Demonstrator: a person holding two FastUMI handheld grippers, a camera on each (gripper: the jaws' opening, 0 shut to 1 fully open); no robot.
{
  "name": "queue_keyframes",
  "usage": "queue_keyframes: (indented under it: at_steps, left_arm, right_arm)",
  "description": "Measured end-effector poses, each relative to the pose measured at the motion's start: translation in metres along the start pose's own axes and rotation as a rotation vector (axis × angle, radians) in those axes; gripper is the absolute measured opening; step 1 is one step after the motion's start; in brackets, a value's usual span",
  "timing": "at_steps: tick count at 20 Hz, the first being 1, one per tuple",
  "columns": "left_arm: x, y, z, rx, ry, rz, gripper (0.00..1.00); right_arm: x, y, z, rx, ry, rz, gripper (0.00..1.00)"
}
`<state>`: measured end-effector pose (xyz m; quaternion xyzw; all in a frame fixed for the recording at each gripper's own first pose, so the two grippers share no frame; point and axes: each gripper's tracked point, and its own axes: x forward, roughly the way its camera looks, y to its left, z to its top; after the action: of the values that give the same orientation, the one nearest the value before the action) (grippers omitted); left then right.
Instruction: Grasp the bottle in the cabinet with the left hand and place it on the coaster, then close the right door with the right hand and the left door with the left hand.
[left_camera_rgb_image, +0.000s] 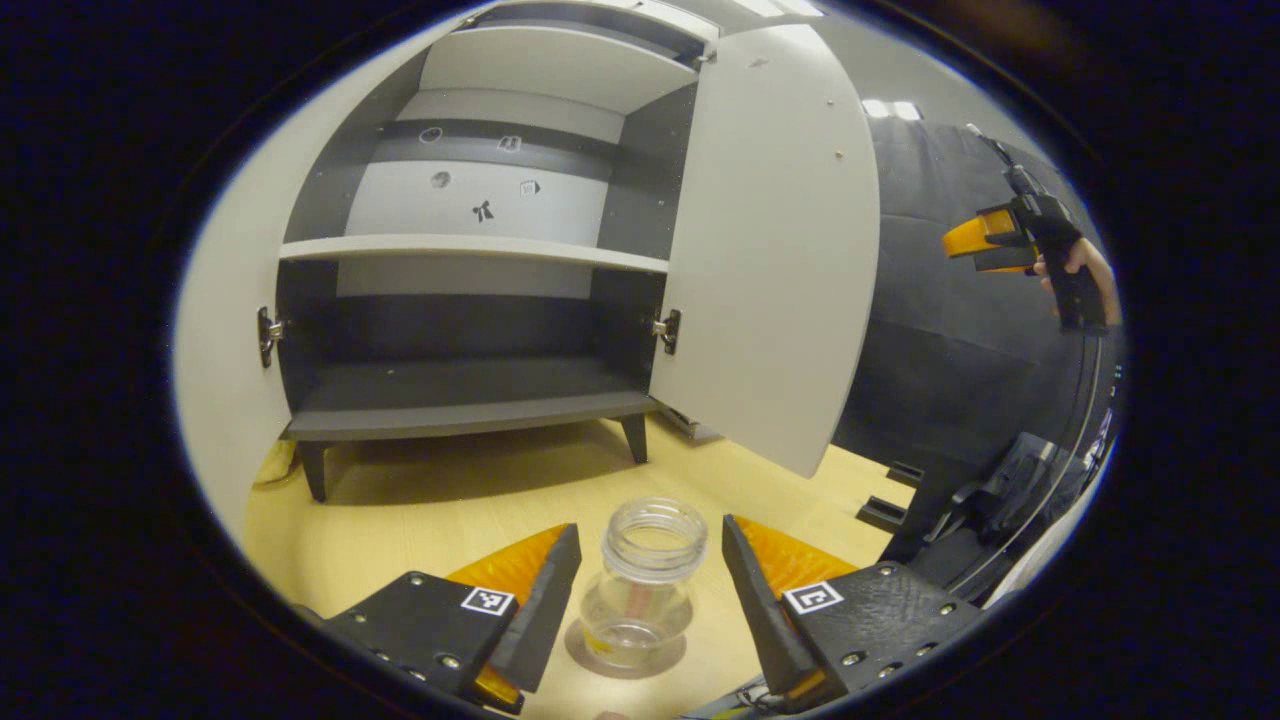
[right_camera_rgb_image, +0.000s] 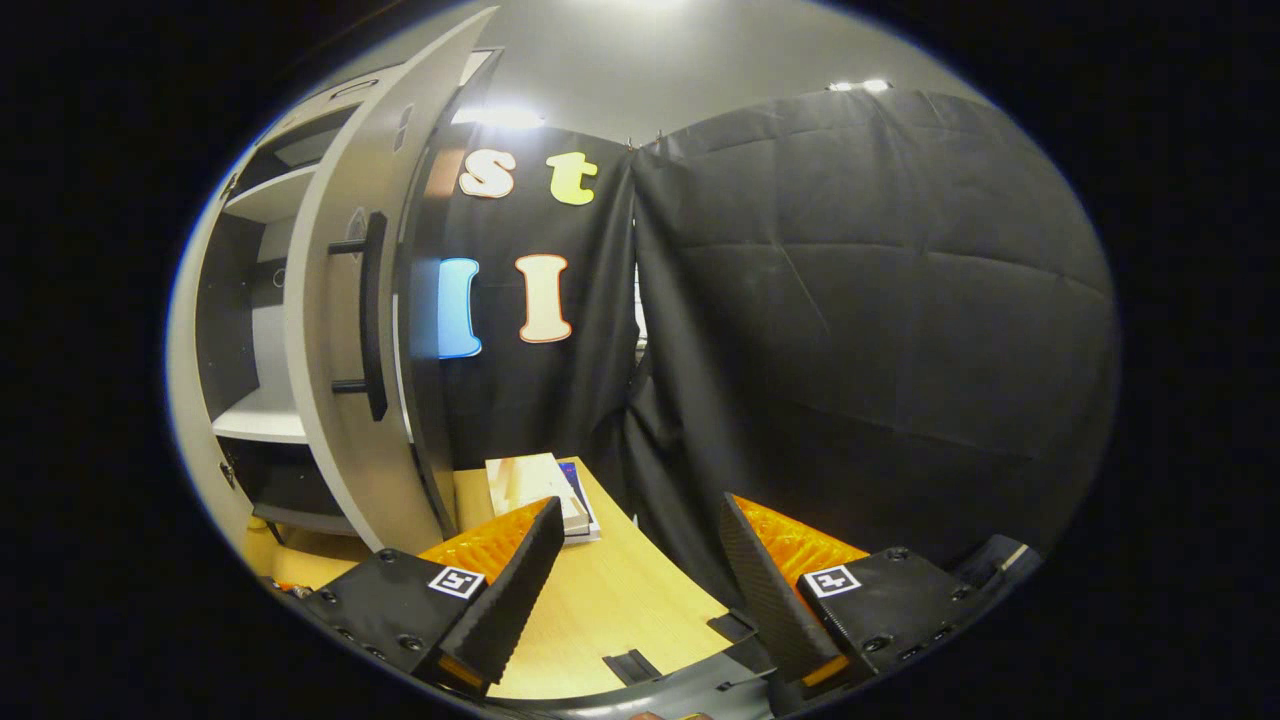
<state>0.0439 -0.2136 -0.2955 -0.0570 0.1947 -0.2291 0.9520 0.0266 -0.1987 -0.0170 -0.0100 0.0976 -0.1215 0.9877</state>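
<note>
A clear, lidless bottle (left_camera_rgb_image: 645, 580) stands upright on a round coaster (left_camera_rgb_image: 598, 657) on the wooden table. My left gripper (left_camera_rgb_image: 650, 527) is open around it, with a finger on each side and a small gap to the glass. Behind it is the grey cabinet (left_camera_rgb_image: 470, 400), its shelves bare and both doors open. Its right door (left_camera_rgb_image: 770, 250) swings out toward me, and its left door (left_camera_rgb_image: 215, 380) lies along the left edge. In the right gripper view my right gripper (right_camera_rgb_image: 640, 505) is open and holds nothing. It is to the right of the right door (right_camera_rgb_image: 335, 380), whose black handle (right_camera_rgb_image: 375, 315) faces it.
A hand holds the right gripper (left_camera_rgb_image: 990, 245) in the air at the far right of the left gripper view. A stack of books (right_camera_rgb_image: 545, 490) lies on the table (right_camera_rgb_image: 610, 600) by the door's foot. Black cloth walls close off the right side, and dark gear (left_camera_rgb_image: 1000, 500) sits low at the right.
</note>
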Motion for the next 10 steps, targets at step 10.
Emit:
queue_keyframes:
  at_steps: [10]
  left_arm:
    - [-0.112,-0.012,0.127,-0.024,-0.137,0.359,0.82]
  right_arm:
    - [0.08,0.041,0.035,-0.052,-0.073,0.339,0.99]
